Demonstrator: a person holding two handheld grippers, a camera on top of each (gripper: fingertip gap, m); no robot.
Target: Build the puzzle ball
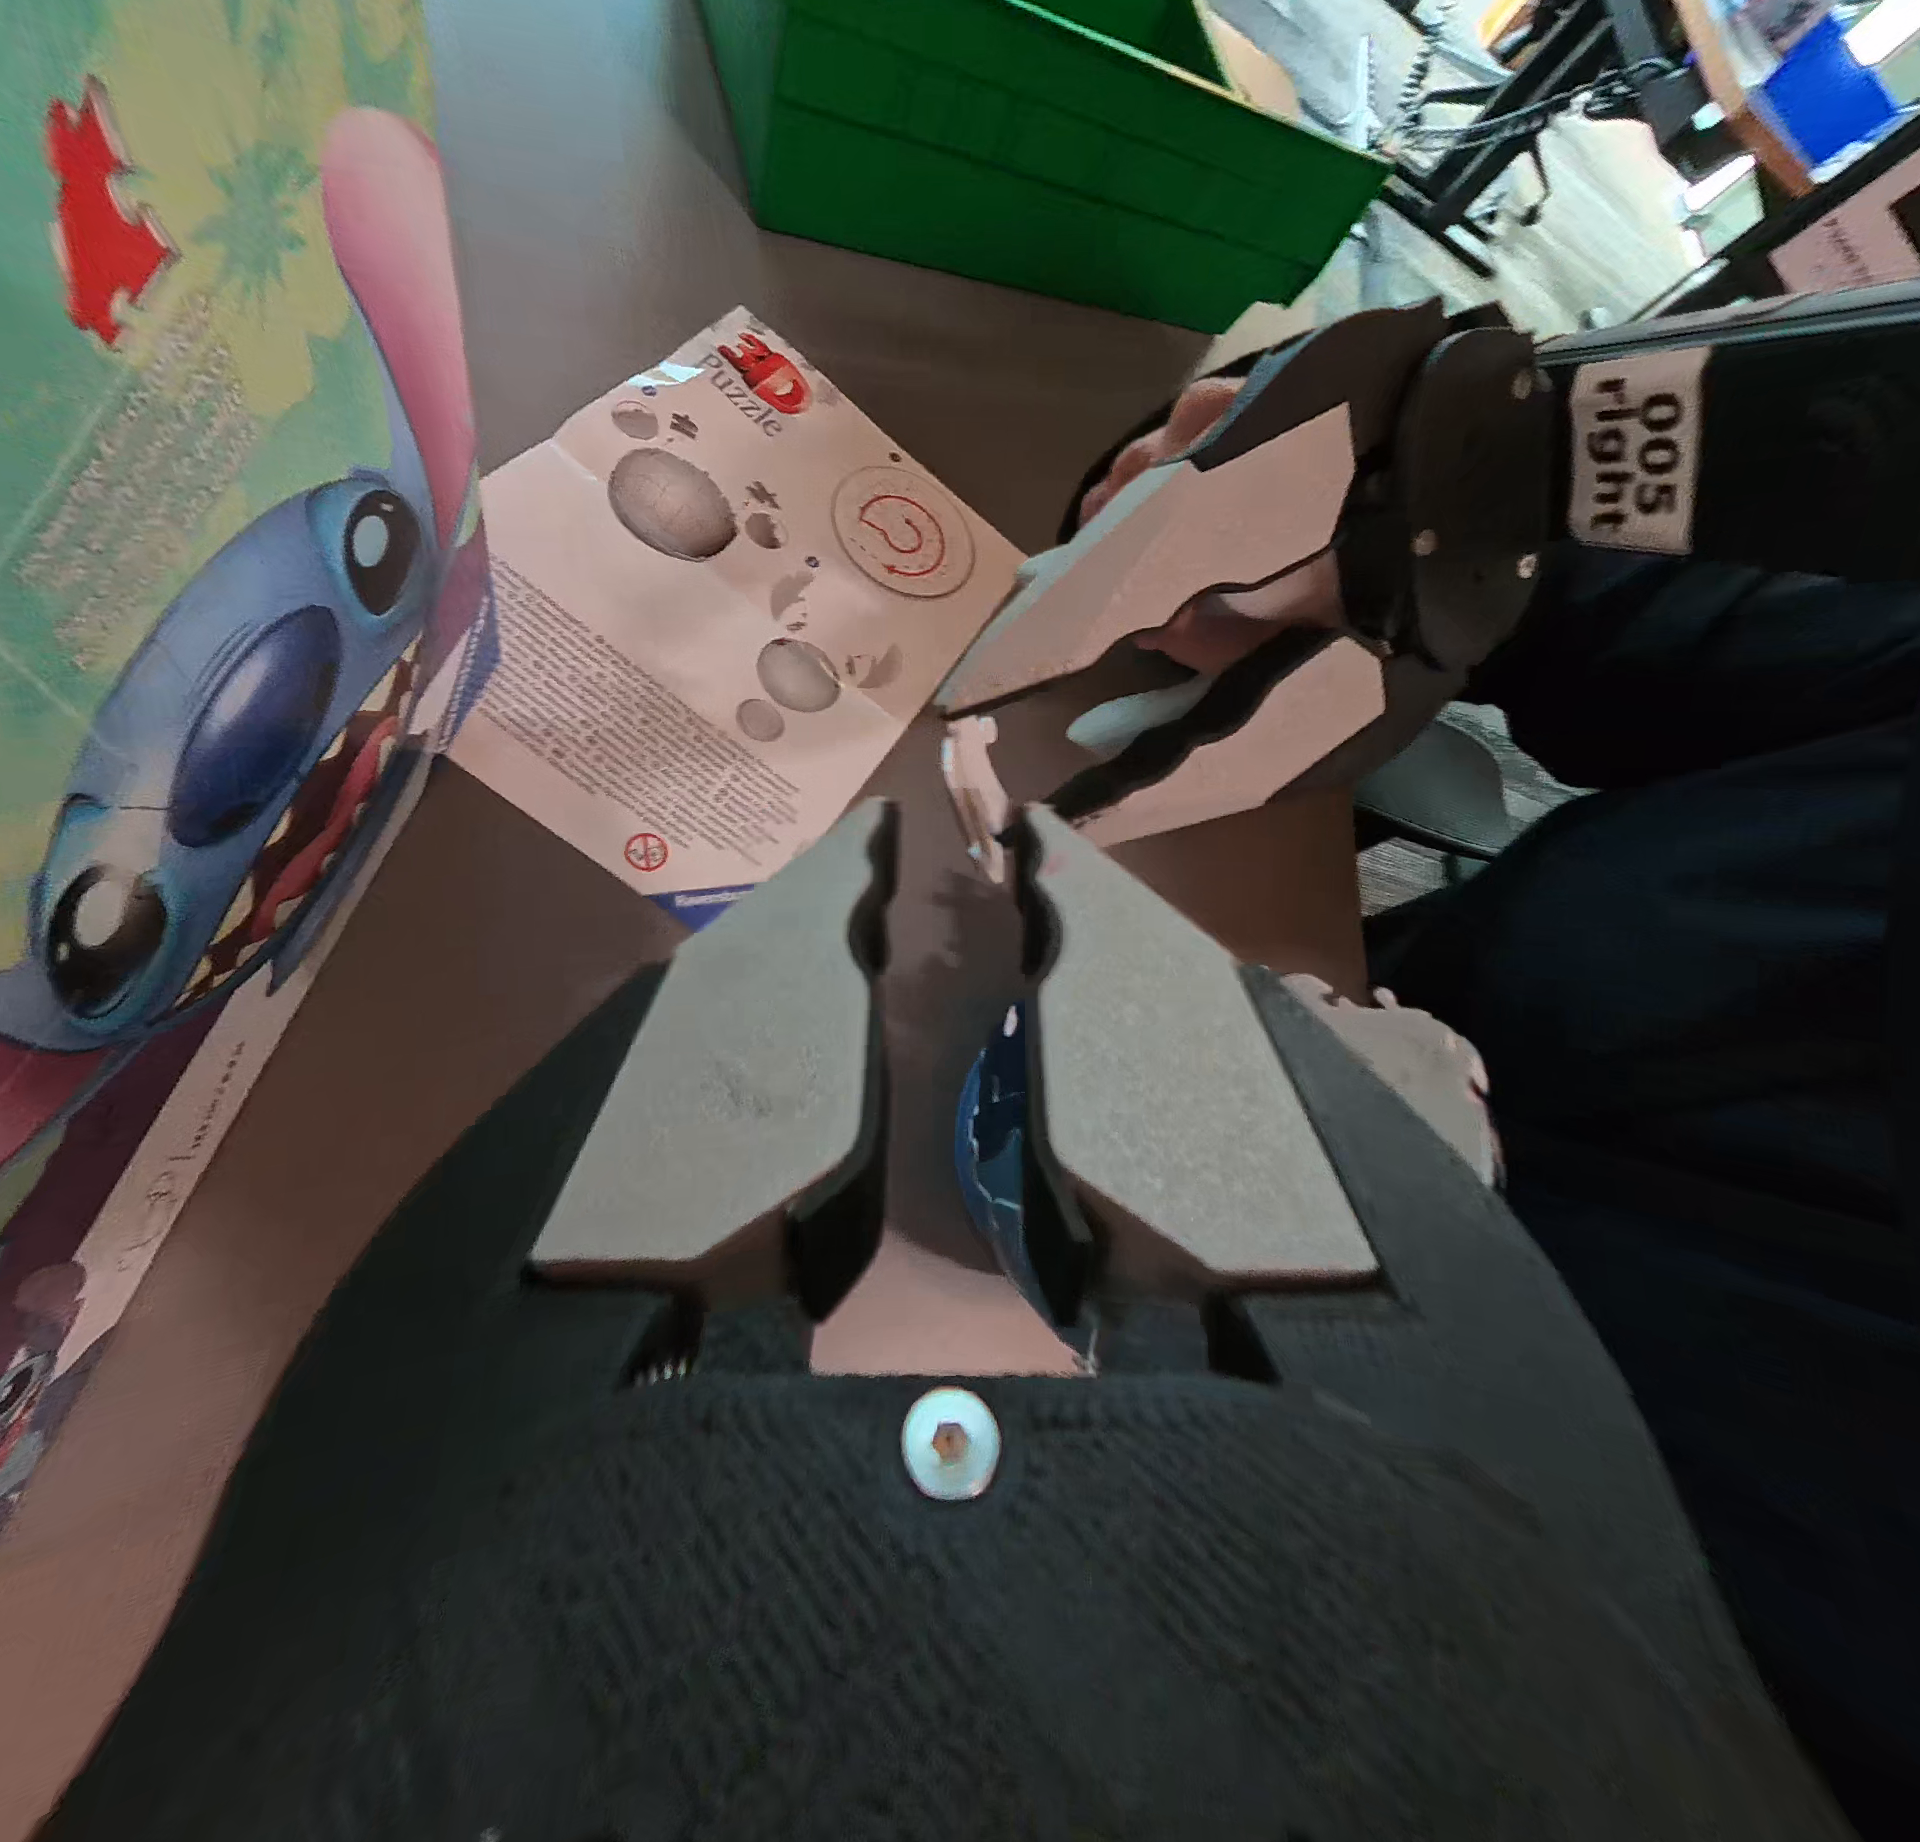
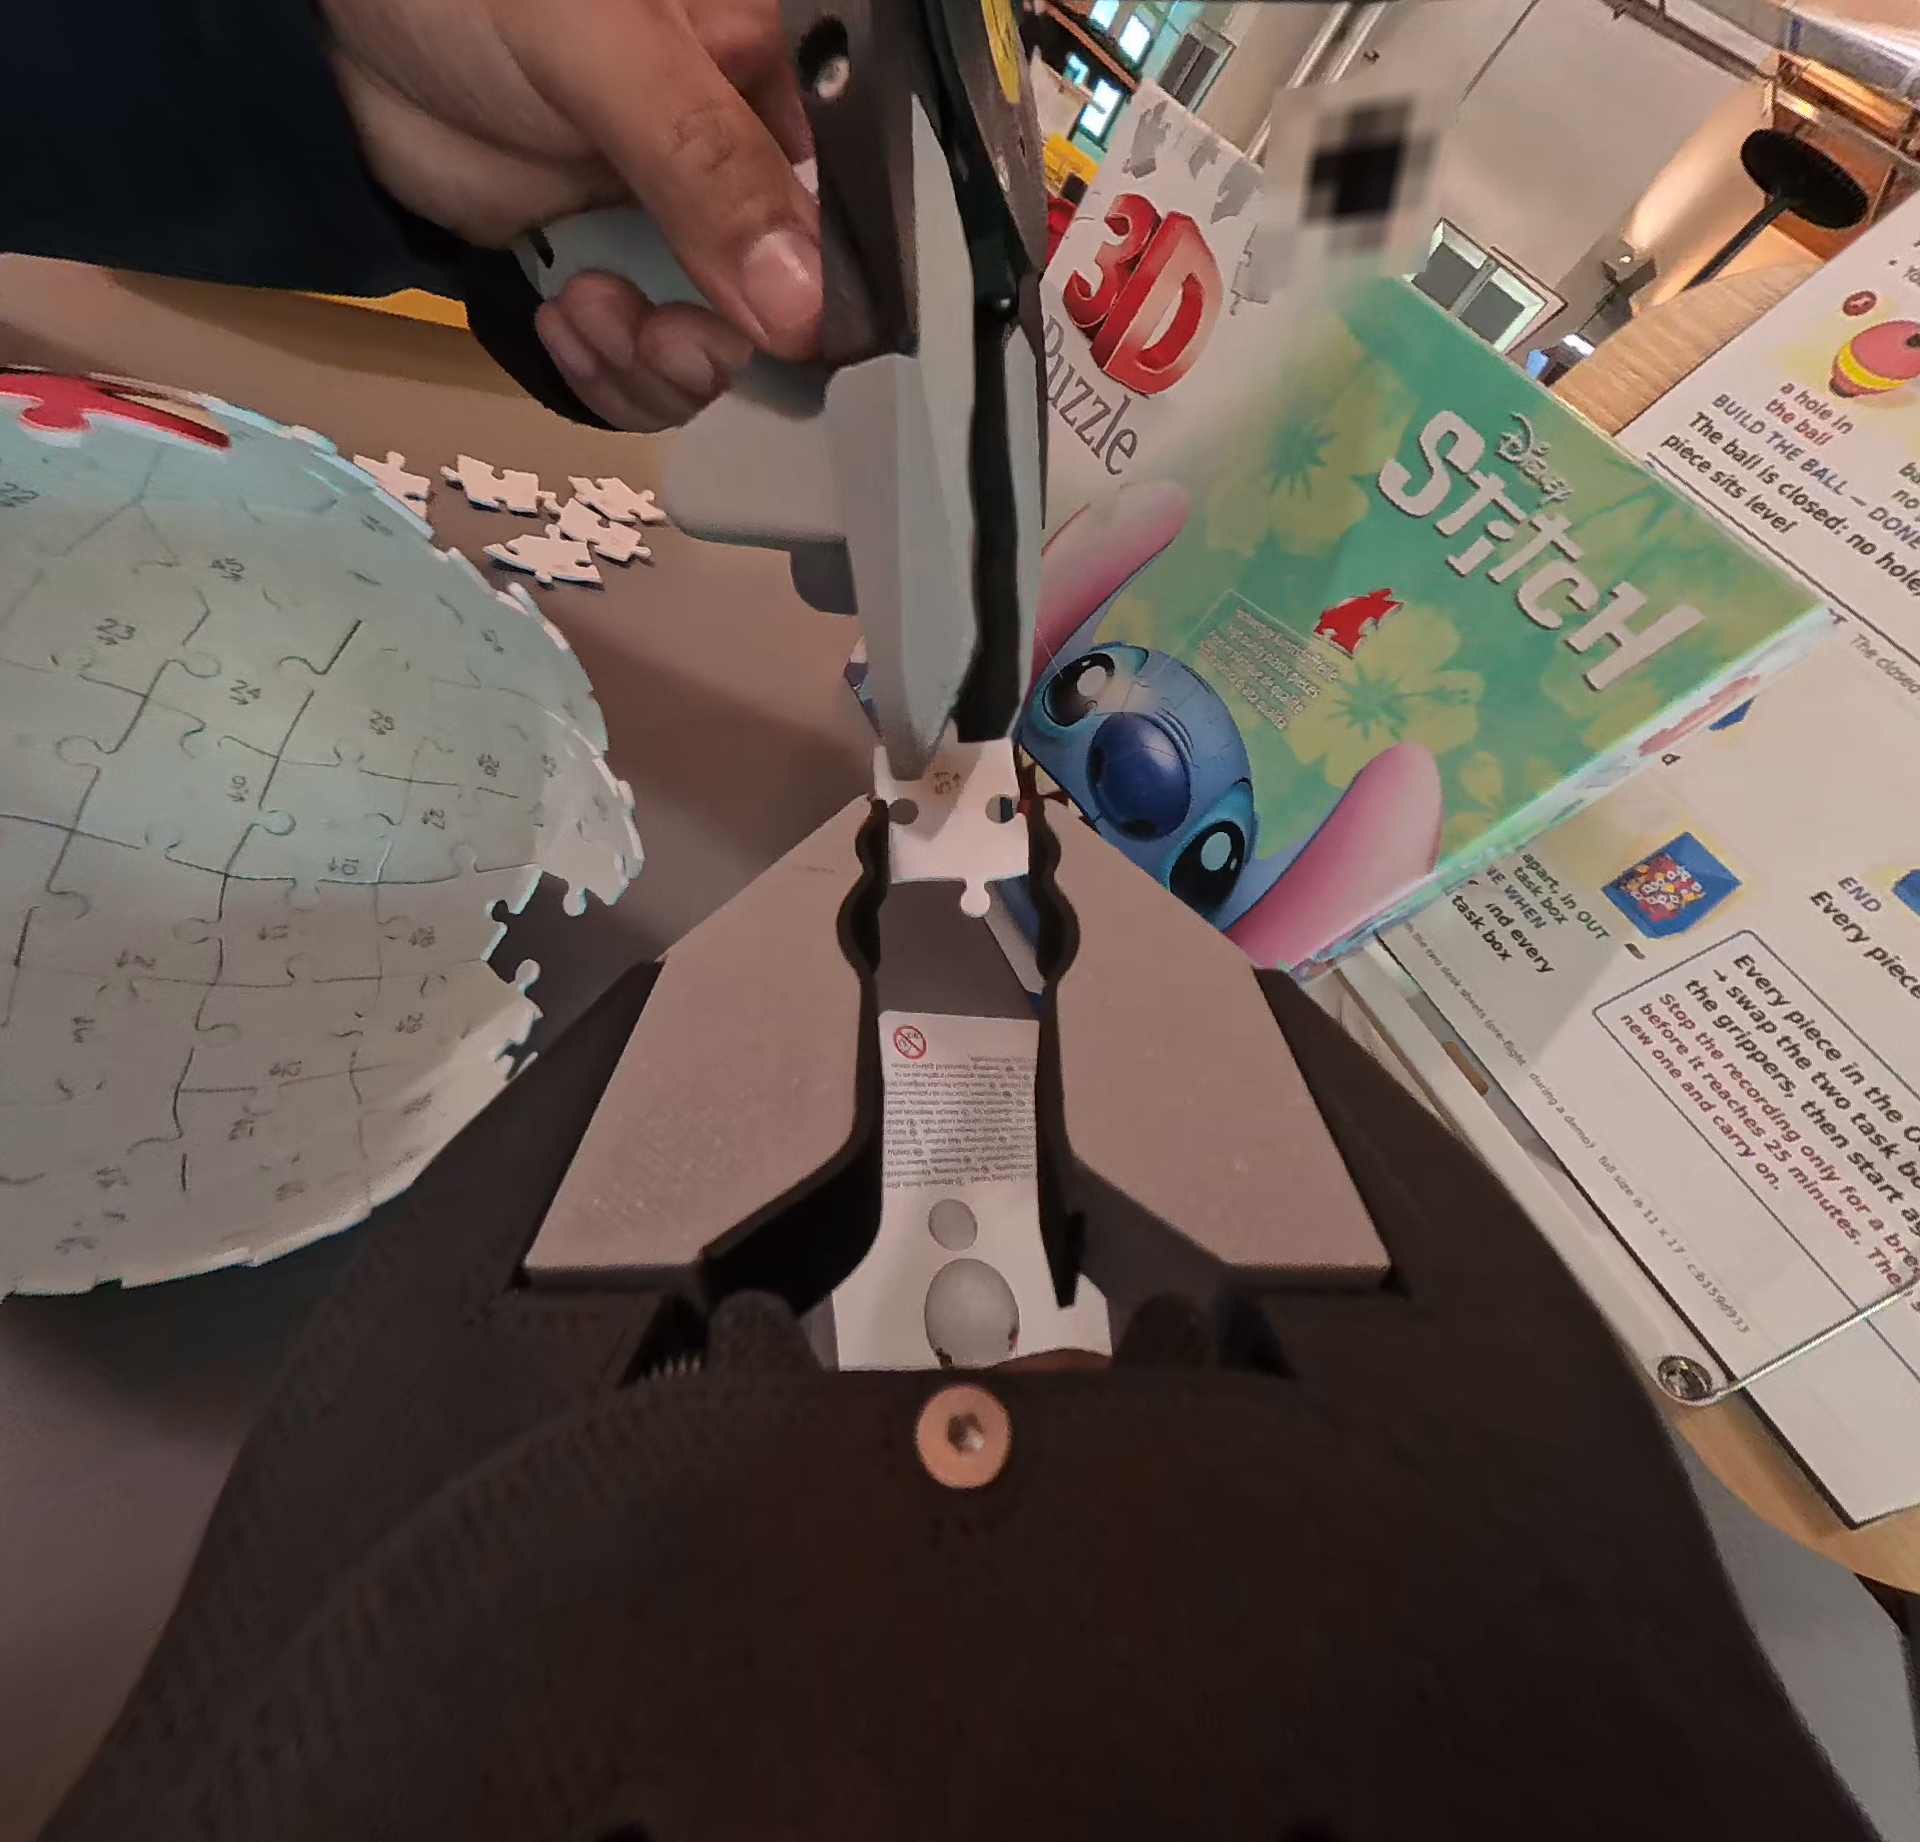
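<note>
A white puzzle piece (image 2: 951, 836) sits between my right gripper's (image 2: 956, 818) fingertips, which press its two side edges. My left gripper (image 2: 961, 748) comes down from above with its tips on either side of the piece's top edge. In the left wrist view the piece (image 1: 975, 800) is edge-on, inside the narrow gap of my left gripper (image 1: 961, 831) and touching only its right fingertip; my right gripper (image 1: 992, 758) reaches in from the right. The part-built puzzle ball (image 2: 260, 836) lies at left, white numbered inside facing up. Its blue shell (image 1: 987, 1138) shows under my left gripper.
Several loose white pieces (image 2: 551, 519) lie behind the ball. The puzzle box (image 2: 1403, 629) stands at right, also in the left wrist view (image 1: 208, 442). An instruction leaflet (image 1: 727, 597) lies on the brown table. Green bins (image 1: 987, 130) stand behind. A task sheet in a stand (image 2: 1714, 1065) is far right. Only a small space, under 4 cm, lies between the two pairs of fingers.
</note>
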